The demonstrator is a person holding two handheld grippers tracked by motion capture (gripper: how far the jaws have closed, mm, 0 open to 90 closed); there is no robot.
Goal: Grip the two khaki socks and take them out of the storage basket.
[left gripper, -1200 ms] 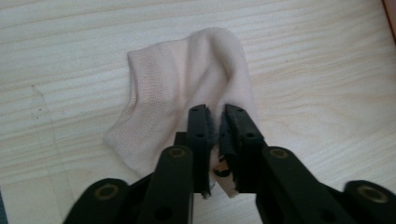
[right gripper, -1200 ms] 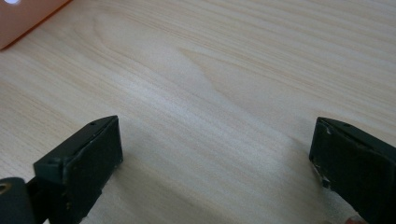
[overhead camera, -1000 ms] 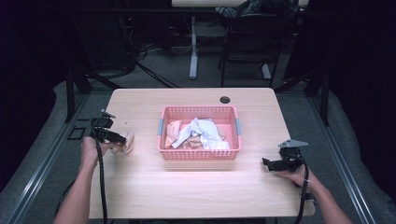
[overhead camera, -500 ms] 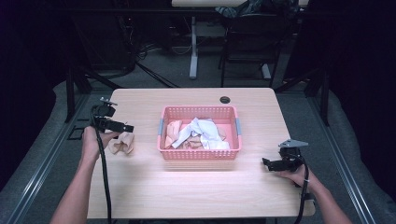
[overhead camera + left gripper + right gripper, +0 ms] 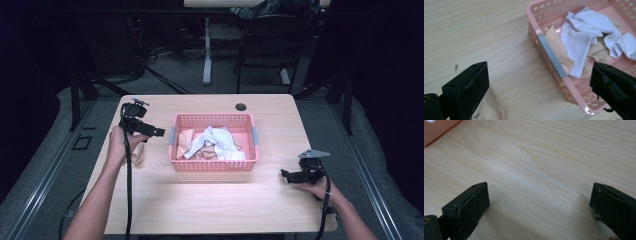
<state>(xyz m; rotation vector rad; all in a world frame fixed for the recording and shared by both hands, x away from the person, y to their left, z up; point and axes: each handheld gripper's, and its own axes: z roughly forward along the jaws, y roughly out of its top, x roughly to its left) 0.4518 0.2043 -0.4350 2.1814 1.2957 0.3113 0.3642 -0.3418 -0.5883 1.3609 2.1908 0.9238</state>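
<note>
While the left gripper (image 5: 159, 133) hangs above the table's left side, its black jaws stand wide apart with nothing between them; they have just been opening, and the soft peach-coloured sock (image 5: 489, 110) they were holding a second ago now lies on the pale wood-grain table (image 5: 210, 195), just beside the person's left hand (image 5: 117, 145). In the left gripper view that sock shows as a smooth, limp fold under the near jaw. The release and the lift away from the cloth suggest one sock has been taken out and set down, and the gripper now points back toward the pink perforated plastic basket (image 5: 176, 164) for the next piece.

Inside the basket lies a loose heap: a white ribbed sock (image 5: 576, 47), crumpled and doubled over, on top of more peach and beige socks (image 5: 557, 47) of thin, matte knit. The basket's walls are a lattice of small holes, and a grey rectangular handle strip (image 5: 551, 56) runs along its near short rim.

The right gripper (image 5: 287, 175) rests low on the table's right side, well apart from the basket, its jaws spread and empty over bare wood.
</note>
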